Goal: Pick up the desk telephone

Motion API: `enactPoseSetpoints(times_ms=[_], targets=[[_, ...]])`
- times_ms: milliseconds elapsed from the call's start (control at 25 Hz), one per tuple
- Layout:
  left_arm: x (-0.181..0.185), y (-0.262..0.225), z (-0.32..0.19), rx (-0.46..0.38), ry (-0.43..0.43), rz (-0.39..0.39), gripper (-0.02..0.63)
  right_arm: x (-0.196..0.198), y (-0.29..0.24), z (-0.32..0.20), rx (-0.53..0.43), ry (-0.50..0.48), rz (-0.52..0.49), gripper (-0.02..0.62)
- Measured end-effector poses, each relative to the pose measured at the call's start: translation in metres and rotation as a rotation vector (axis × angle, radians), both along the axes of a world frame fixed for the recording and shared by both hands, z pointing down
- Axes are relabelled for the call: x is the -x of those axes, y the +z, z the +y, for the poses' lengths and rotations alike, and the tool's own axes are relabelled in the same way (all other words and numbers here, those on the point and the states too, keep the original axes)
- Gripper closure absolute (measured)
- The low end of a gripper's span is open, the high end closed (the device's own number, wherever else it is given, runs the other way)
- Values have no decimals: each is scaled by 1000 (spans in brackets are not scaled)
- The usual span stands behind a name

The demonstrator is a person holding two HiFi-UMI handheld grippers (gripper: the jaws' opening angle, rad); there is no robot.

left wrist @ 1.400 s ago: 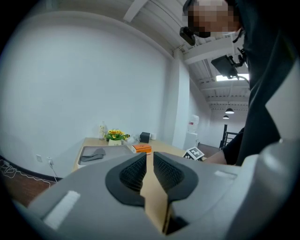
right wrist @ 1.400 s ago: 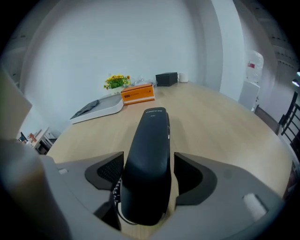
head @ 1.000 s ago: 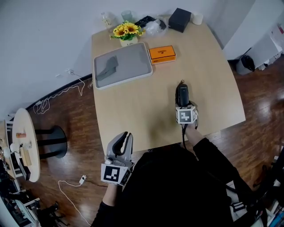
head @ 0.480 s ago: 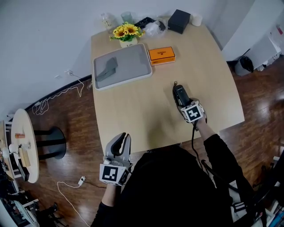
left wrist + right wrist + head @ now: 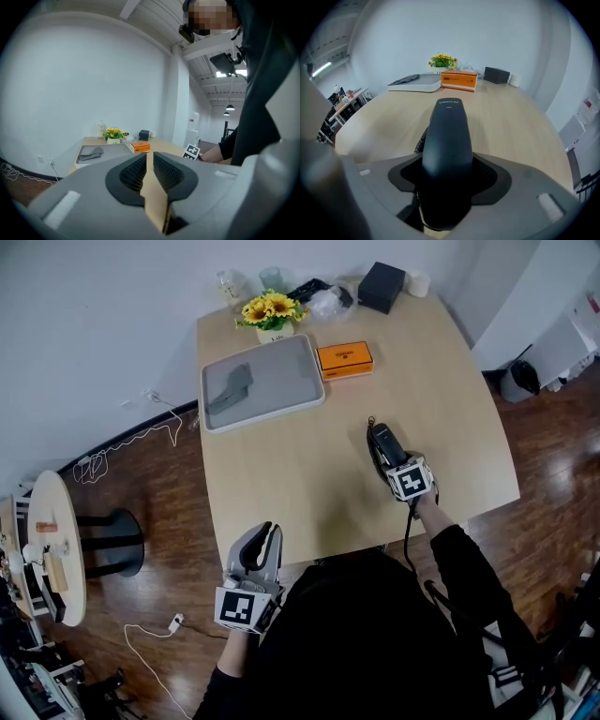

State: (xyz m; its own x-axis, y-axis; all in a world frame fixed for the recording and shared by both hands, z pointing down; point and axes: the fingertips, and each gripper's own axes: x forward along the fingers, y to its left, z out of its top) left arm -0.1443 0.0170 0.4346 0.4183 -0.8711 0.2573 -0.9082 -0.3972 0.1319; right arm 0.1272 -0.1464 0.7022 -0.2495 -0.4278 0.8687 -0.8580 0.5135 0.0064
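The black telephone handset (image 5: pixel 382 442) hangs over the right part of the wooden table (image 5: pixel 300 484), between the jaws of my right gripper (image 5: pixel 388 454). In the right gripper view the handset (image 5: pixel 449 131) fills the gap between the pads, its far end pointing across the table, and the jaws are closing on it. A coiled cord (image 5: pixel 421 139) shows beside it. No telephone base is in view. My left gripper (image 5: pixel 261 542) stays off the table's near edge, jaws together and nothing held; in its own view the left gripper (image 5: pixel 149 171) shows only a thin slit.
At the table's far side lie a grey tray (image 5: pixel 281 395) with a grey cloth, an orange box (image 5: pixel 345 356), a pot of sunflowers (image 5: pixel 267 307) and a black box (image 5: pixel 382 285). A small round side table (image 5: pixel 56 540) stands on the floor at left.
My right gripper has rolled and shifted slightly right with the handset, which now slants up and to the left. The left gripper has not moved.
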Motion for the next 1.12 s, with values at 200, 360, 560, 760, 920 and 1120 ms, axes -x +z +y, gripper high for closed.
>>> enactPoseSetpoints(times_ms=[200, 360, 560, 760, 920, 1120], targets=[[-1, 4, 0, 5, -1, 0, 578, -3, -19, 11, 23, -19, -57, 319], [-10, 5, -5, -2, 16, 4, 578, 1, -59, 21, -24, -66, -143, 319], [-27, 3, -10, -16, 54, 11, 578, 4, -131, 32, -97, -95, -219, 319], [-35, 1, -13, -24, 61, 17, 578, 9, -213, 42, -219, -168, -239, 319], [-37, 1, -15, -31, 63, 21, 578, 16, -265, 46, -308, -195, -289, 319], [-38, 2, -14, -31, 56, 27, 578, 20, -292, 49, -367, -224, -301, 319]])
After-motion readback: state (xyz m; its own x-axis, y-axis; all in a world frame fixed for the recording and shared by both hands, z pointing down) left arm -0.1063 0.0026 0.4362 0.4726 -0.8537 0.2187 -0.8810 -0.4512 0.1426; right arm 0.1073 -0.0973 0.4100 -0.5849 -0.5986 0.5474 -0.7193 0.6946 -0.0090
